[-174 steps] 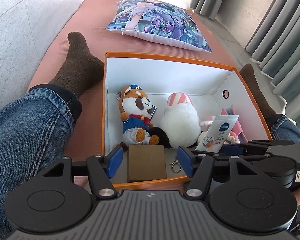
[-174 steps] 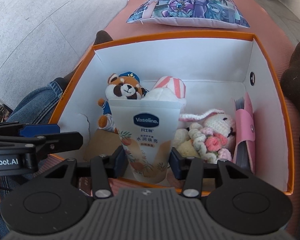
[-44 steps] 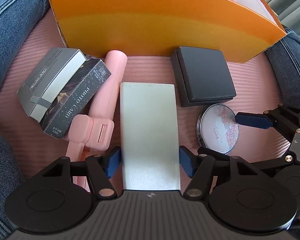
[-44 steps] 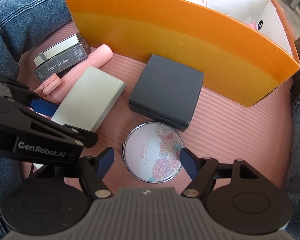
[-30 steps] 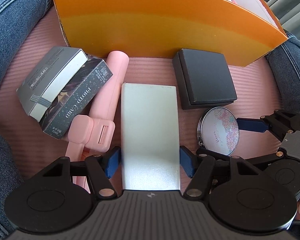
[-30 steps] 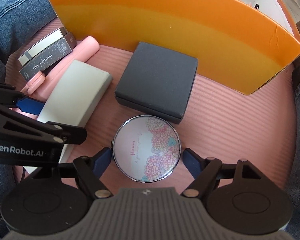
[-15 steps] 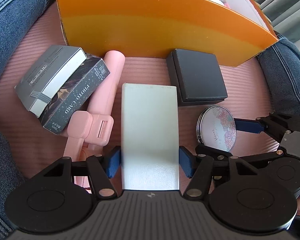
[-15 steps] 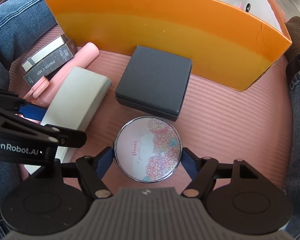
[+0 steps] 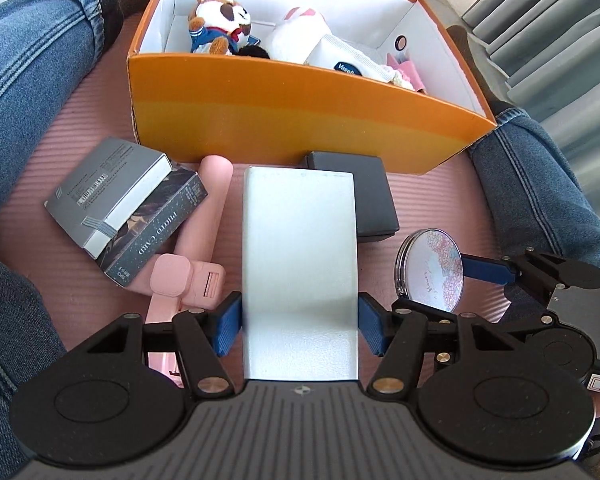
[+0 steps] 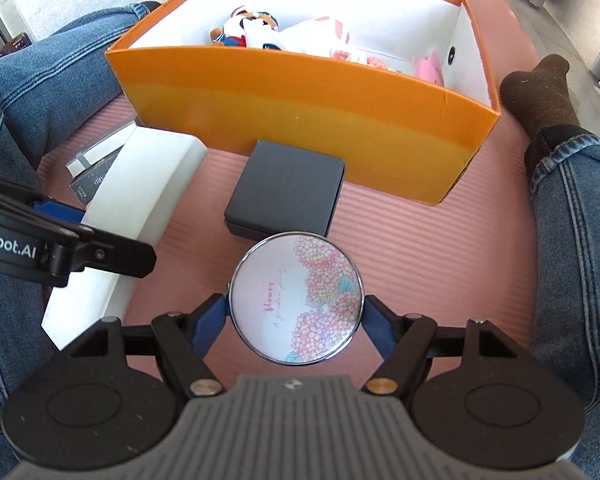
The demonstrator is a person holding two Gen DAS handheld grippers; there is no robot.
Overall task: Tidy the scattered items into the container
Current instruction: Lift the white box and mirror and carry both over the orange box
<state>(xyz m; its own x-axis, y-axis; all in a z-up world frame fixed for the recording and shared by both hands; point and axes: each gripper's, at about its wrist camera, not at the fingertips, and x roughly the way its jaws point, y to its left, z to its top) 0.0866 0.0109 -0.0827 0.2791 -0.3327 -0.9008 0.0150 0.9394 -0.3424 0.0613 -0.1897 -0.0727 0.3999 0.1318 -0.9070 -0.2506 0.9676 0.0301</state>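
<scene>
A pale grey-white rectangular case (image 9: 300, 264) is clamped across its width by the left gripper (image 9: 299, 322), both blue pads pressed to its long sides; its far end projects ahead of the fingers and appears raised off the pink mat (image 9: 80, 152). A round floral compact mirror (image 10: 296, 298) is pinched at its rim by the right gripper (image 10: 296, 320), closed on it from either side, and is held tilted above the mat.

The orange container (image 10: 300, 108) stands ahead of both tools, its near wall facing them. Plush toys (image 9: 220, 26) and a white tube (image 9: 340, 60) are seen lying inside.

Between the right gripper and the container wall a black square box (image 10: 286, 190) rests on the mat. Left of the left gripper lie a grey carton (image 9: 108, 196) stacked on a dark photo-card box (image 9: 160, 232), and a pink stick-shaped device (image 9: 204, 236) just beside the case.

The step in hand is judged to be the lift and carry of two items at once. For the next move, both loads would need to be taken forward over the near wall, then lowered into free space among the contents before the jaws are released. Four items would remain to be collected.
</scene>
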